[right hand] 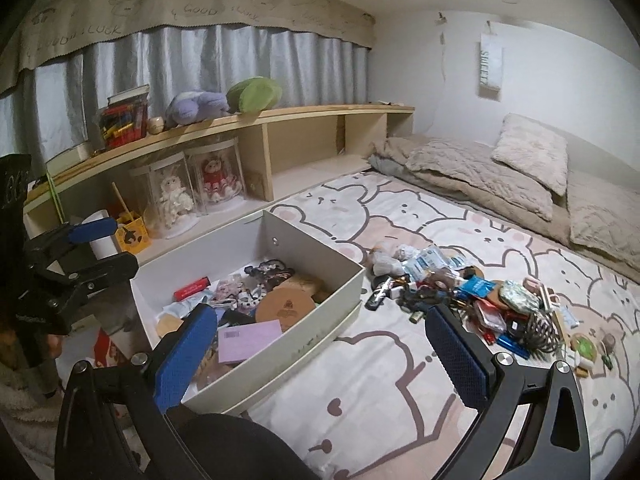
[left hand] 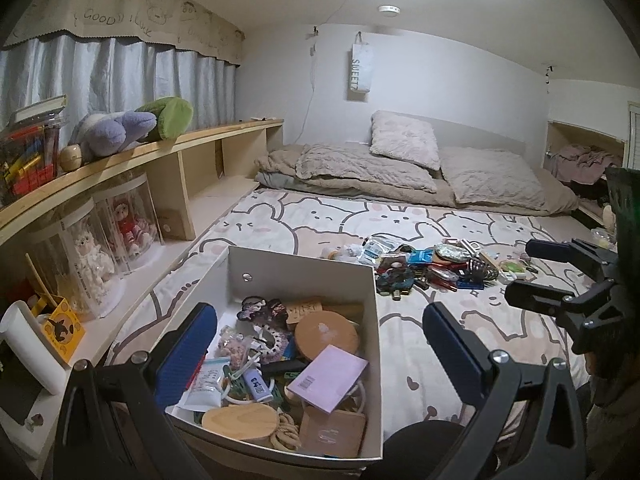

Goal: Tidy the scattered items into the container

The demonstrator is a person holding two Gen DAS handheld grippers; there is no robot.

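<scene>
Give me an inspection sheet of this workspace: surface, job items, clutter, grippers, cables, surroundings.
Surface: bed sheet with a bear and rabbit print, bare in front of the box.
Job's things: open white box already partly filled, a pink booklet and a round wooden lid on top; pile of small items still scattered on the sheet to the right of the box.
Clutter: folded bedding and pillows at the far end of the bed.
Grippers: left gripper open, empty, over the box; right gripper open, empty, between box and pile.
Cables: one thin cord hanging on the far wall.
Surroundings: wooden shelf with plush toys, cased dolls below; curtain behind.
</scene>
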